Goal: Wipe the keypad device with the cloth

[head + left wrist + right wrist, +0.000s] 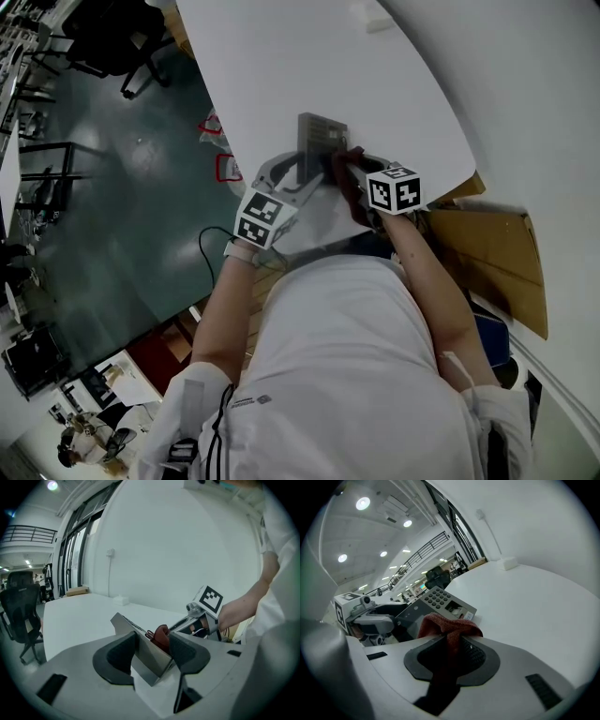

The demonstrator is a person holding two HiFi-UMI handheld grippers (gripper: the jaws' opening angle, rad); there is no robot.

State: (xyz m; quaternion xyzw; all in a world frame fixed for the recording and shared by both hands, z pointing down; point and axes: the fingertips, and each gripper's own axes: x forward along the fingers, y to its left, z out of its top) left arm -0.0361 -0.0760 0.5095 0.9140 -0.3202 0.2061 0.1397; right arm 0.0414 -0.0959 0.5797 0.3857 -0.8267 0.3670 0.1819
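Red cloth (pixel 450 625) clamped in right gripper (pixel 452 645); left gripper (pixel 152 648) apparently grips half-hidden keypad device (pixel 437 601).

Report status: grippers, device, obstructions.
Left gripper shut on grey keypad device, held tilted. Right gripper shut on dark red cloth, close to the device. Nothing in the way.
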